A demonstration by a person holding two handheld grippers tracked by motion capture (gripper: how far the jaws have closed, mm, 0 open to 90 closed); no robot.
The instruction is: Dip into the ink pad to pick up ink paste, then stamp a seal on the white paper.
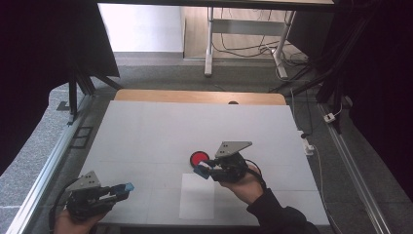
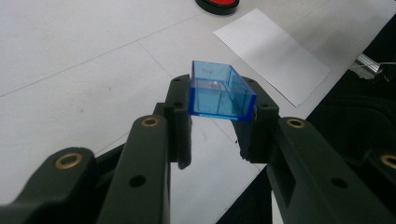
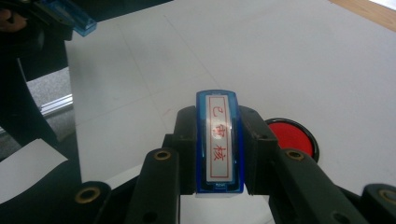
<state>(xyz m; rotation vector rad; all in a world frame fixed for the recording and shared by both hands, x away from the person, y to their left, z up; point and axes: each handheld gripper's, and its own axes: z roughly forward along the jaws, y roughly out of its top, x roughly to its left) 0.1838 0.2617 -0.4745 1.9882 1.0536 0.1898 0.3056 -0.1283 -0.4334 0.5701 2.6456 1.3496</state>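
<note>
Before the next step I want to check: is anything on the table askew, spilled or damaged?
Nothing stands out. The paper lies flat and square, the ink pad sits open beside it, the left gripper holds the cap, and the right gripper holds the stamp.

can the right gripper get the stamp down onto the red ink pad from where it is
Probably yes: the right gripper, shut on the blue stamp, sits right beside the red ink pad, with nothing between them.

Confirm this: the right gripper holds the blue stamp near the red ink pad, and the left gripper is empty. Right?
Not quite. The left gripper is not empty: the left gripper view shows its jaws shut on a clear blue cap. The right gripper does hold the blue stamp near the red ink pad.
</note>
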